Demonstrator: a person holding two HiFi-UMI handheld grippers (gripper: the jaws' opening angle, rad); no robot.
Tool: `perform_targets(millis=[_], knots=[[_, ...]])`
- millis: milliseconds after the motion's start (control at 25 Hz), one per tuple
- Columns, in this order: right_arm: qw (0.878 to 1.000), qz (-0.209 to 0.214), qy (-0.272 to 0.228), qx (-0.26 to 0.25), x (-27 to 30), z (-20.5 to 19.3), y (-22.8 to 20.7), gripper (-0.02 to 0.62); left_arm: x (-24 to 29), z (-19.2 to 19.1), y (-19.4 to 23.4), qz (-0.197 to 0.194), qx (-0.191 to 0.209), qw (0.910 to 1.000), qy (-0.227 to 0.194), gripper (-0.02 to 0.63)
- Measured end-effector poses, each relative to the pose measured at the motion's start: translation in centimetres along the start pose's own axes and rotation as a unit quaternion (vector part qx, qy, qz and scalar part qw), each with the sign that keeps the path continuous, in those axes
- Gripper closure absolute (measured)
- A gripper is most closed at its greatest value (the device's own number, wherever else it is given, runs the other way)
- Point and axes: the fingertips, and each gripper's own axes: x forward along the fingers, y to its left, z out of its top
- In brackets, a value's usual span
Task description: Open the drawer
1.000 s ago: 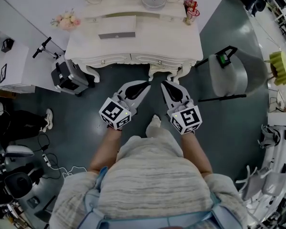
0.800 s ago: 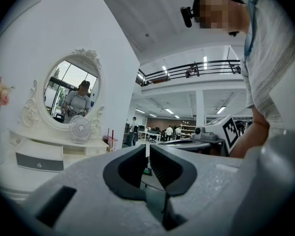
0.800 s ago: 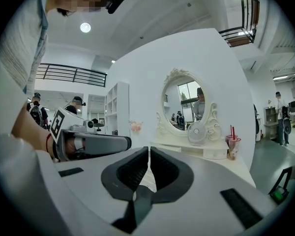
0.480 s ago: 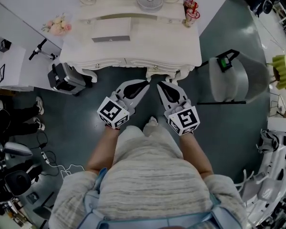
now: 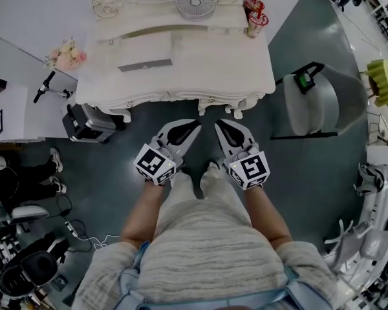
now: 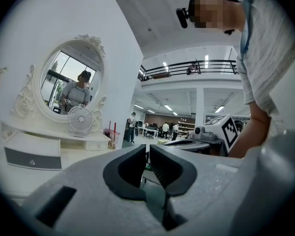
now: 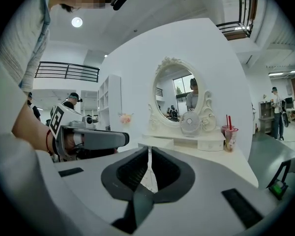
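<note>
Risk: left gripper [image 5: 194, 124] and right gripper [image 5: 218, 124] are both clenched and empty, short of the dressing table [image 5: 246, 76]. Grey-fronted drawer [image 5: 145, 64] sits on its top, well apart. Reaching with my jaws closed would just shove the knob [image 6: 32, 157].

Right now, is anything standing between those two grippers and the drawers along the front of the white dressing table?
Nothing visible does. Only bare dark floor lies between the left gripper, the right gripper and the front drawers of the dressing table. The black box sits off to the left, out of the path.
</note>
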Motion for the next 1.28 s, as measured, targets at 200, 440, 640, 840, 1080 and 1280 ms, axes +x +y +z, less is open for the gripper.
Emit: perform_targets(millis=[200, 440, 640, 840, 1080, 1280], knots=[[1.000, -0.007, 0.017, 0.003, 1.8, -2.2, 0.2, 0.584, -0.6, -1.5, 1.9, -0.001, -0.004, 0.9999, 0.014, 0.572], [0.999, -0.017, 0.035, 0.008, 3.5, -5.0, -0.7, 0.581, -1.4, -3.2, 3.5, 0.009, -0.018, 0.9995, 0.025, 0.572], [0.998, -0.024, 0.050, 0.021, 4.9, -7.1, -1.8, 0.538, -1.7, -4.7, 4.1, 0.011, -0.021, 0.9989, 0.040, 0.571], [0.996, -0.026, 0.081, 0.023, 6.6, -9.6, -3.1, 0.526, -1.8, -5.4, 4.6, 0.018, -0.031, 0.9985, 0.041, 0.571], [0.993, -0.036, 0.107, 0.039, 8.3, -11.6, -4.1, 0.509, -2.2, -5.7, 4.8, 0.021, -0.032, 0.9982, 0.047, 0.571], [0.990, -0.047, 0.124, 0.056, 9.6, -13.2, -5.0, 0.505, -2.6, -6.4, 5.4, 0.026, -0.034, 0.9976, 0.054, 0.571]])
